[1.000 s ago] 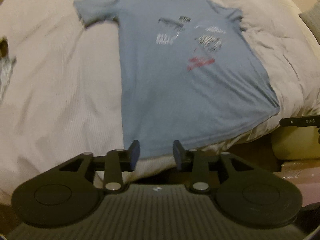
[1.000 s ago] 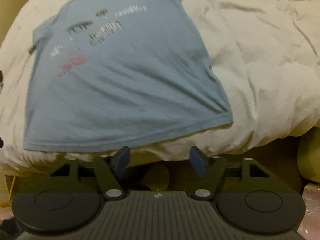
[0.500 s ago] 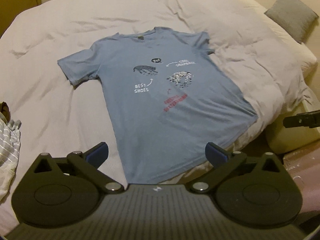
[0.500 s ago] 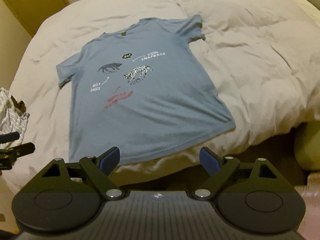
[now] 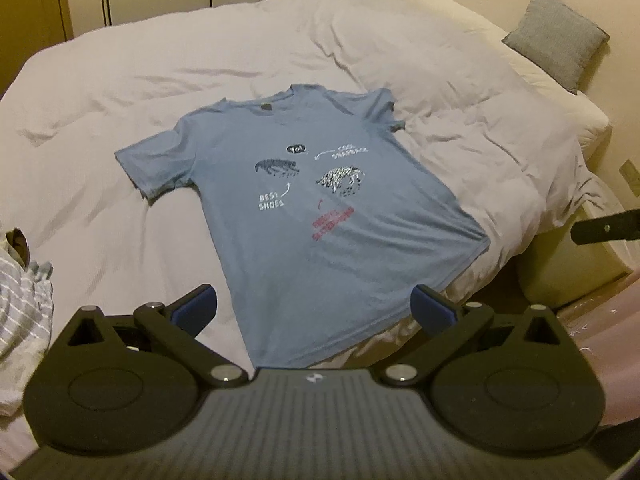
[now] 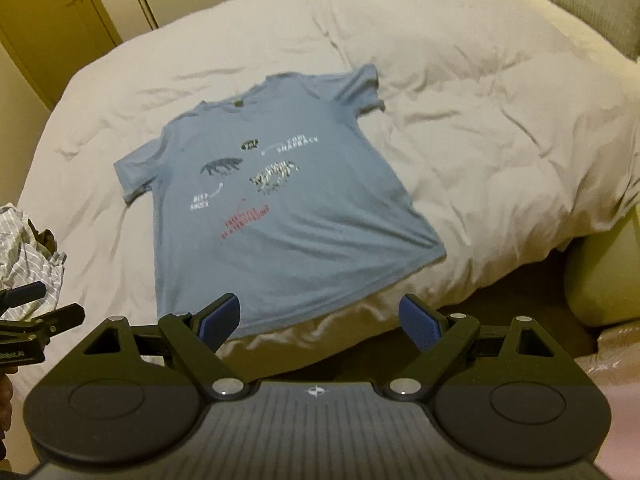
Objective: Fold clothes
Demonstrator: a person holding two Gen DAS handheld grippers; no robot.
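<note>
bed (image 5: pixel 120 92) | blue T-shirt (image 5: pixel 340 248) reads "BEST SHOES" | both grippers spread, empty

Blue printed cotton T-shirt (image 6: pixel 280 216) spread flat on a white quilted duvet (image 6: pixel 500 120).
The right gripper (image 6: pixel 319 318) hangs wide apart above its hem.

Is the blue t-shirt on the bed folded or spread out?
Spread out: the blue t-shirt lies flat, print up, both sleeves out.
</note>
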